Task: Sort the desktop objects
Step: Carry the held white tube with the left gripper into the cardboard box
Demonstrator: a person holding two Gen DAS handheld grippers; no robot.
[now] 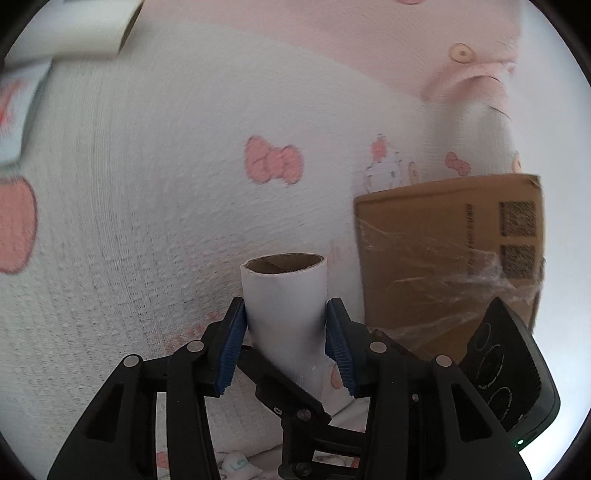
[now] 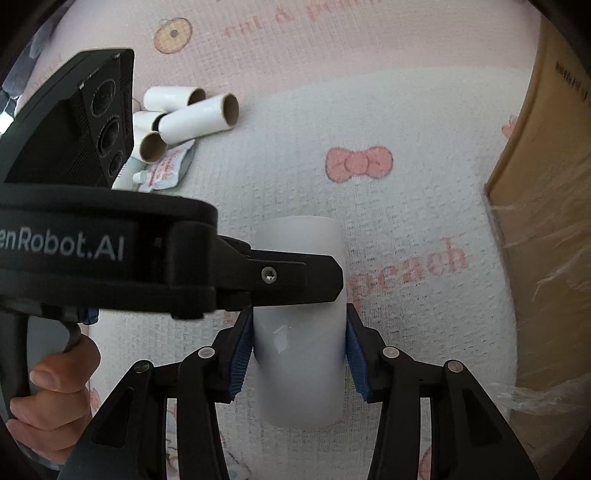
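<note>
A white paper tube with a brown cardboard core (image 1: 286, 295) is held by both grippers at once. My left gripper (image 1: 286, 317) is shut on it, blue pads (image 1: 234, 328) pressed to its sides, its open end facing away. In the right wrist view the same tube (image 2: 299, 343) lies lengthwise between the blue pads of my right gripper (image 2: 299, 332), which is shut on it. The left gripper's finger (image 2: 291, 277) crosses over the tube from the left. A pile of several white tubes (image 2: 192, 118) lies at the upper left on the cloth.
A brown cardboard box wrapped in clear tape (image 1: 450, 258) stands to the right; it also shows at the right edge (image 2: 543, 229). A white and pink cloth with bow prints (image 1: 273, 162) covers the surface. Small sachets (image 2: 166, 170) lie by the tube pile. A white box (image 1: 92, 33) sits far left.
</note>
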